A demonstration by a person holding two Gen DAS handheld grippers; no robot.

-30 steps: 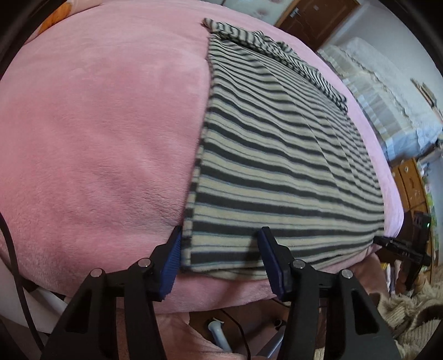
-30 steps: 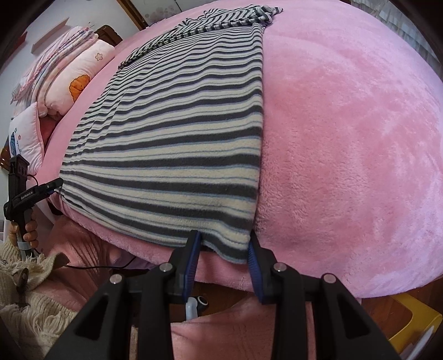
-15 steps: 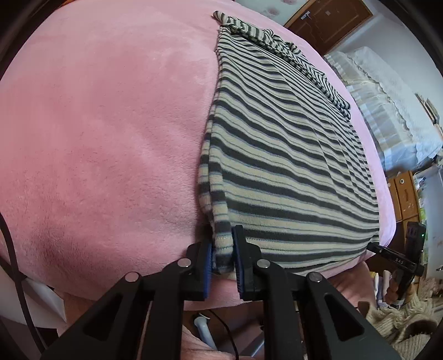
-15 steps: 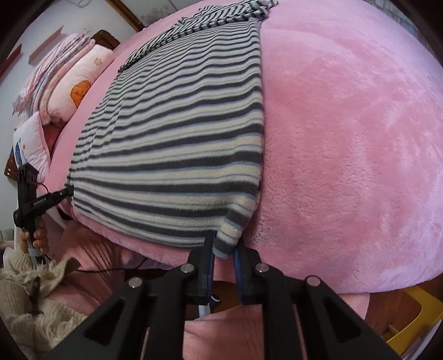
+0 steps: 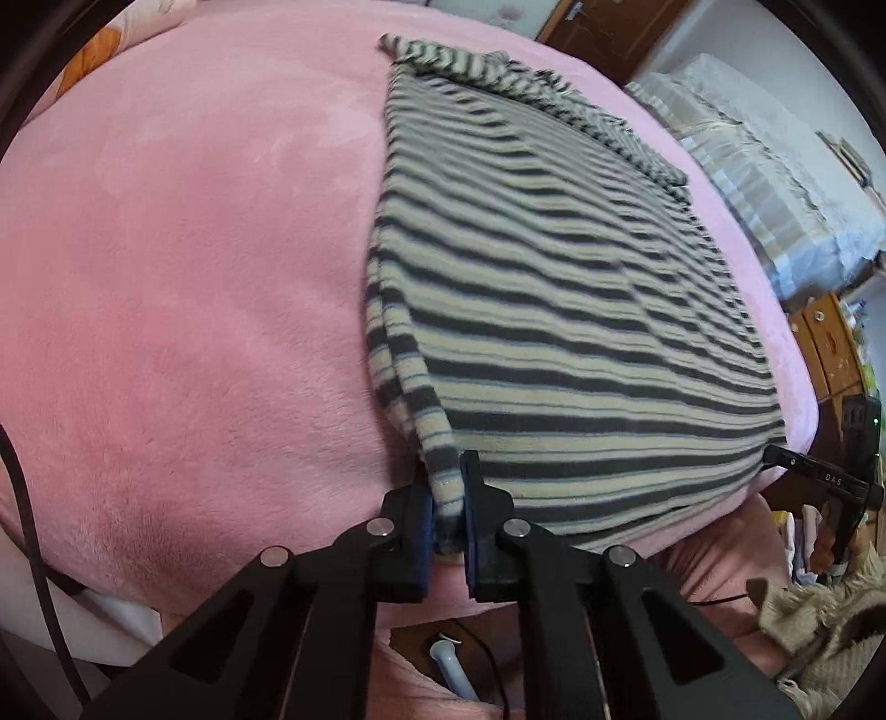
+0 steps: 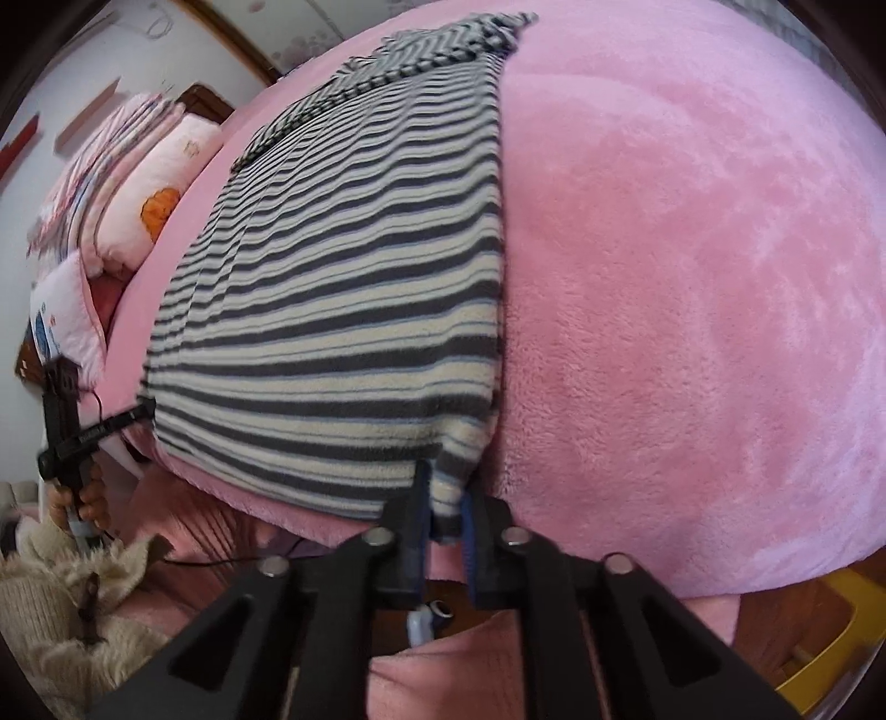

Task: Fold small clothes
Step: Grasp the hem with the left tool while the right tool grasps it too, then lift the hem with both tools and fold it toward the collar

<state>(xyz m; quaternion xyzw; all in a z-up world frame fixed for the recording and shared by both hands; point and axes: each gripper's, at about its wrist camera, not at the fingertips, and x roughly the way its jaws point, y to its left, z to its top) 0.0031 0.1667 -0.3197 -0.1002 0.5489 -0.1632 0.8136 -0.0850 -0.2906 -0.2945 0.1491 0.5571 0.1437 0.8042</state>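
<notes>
A grey-and-cream striped garment (image 5: 554, 310) lies flat on a pink fleece blanket (image 5: 166, 277), its collar end at the far side. My left gripper (image 5: 447, 482) is shut on the near left corner of the hem, which is lifted and creased. In the right wrist view the same garment (image 6: 360, 288) lies left of bare blanket (image 6: 692, 277). The jaws of my right gripper (image 6: 446, 498) are closing, with the near right hem corner pinched between the blue pads. Each gripper also shows at the other view's edge: the right gripper (image 5: 775, 457) and the left gripper (image 6: 145, 411).
Pink pillows (image 6: 138, 221) are stacked left of the bed. A white bed cover (image 5: 775, 194) and wooden drawers (image 5: 830, 343) stand on the right, with a wooden door (image 5: 598, 27) behind. A yellow stool (image 6: 830, 637) sits low right. A cream knit sleeve (image 6: 55, 598) is near.
Both grippers went from open astride the hem corners to pinched on them. The corners now bunch up and lift slightly off the blanket.
</notes>
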